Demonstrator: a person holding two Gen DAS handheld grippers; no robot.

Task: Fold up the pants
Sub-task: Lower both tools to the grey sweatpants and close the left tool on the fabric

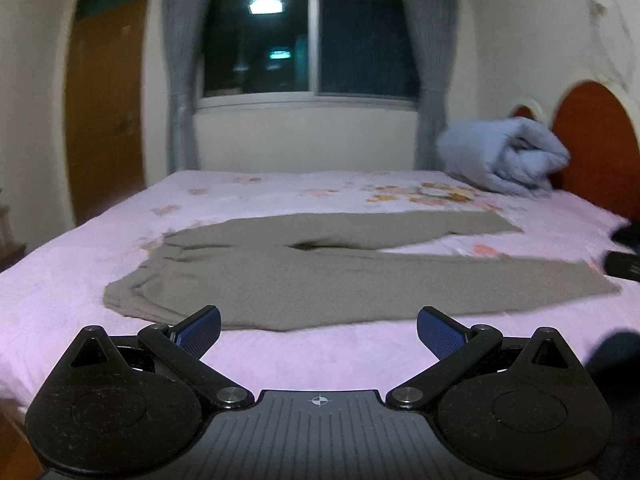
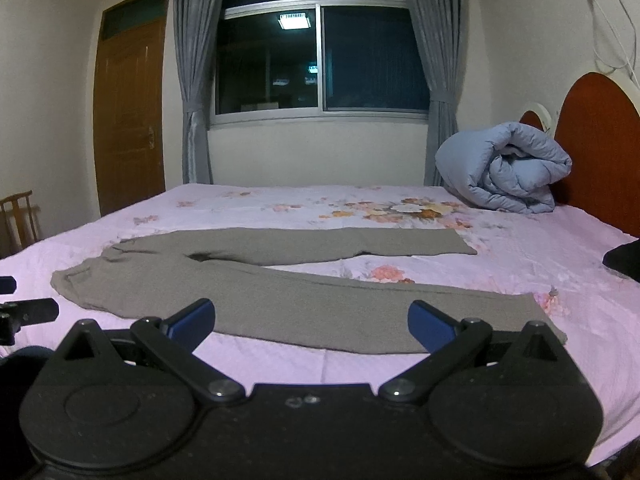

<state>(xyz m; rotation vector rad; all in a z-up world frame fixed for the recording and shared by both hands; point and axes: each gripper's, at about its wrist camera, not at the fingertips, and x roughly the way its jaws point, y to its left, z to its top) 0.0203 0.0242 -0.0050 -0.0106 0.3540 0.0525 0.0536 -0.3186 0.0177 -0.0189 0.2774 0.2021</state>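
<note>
Grey-brown pants lie flat on the pink floral bed sheet, waist at the left, both legs spread apart toward the right. They also show in the right wrist view. My left gripper is open and empty, hovering just short of the near edge of the pants by the waist and upper leg. My right gripper is open and empty, over the near leg's front edge. Both have blue pads.
A rolled light-blue quilt sits at the back right by the red headboard. Dark objects lie at the right bed edge. A window, curtains and a wooden door are behind. The other gripper shows at left.
</note>
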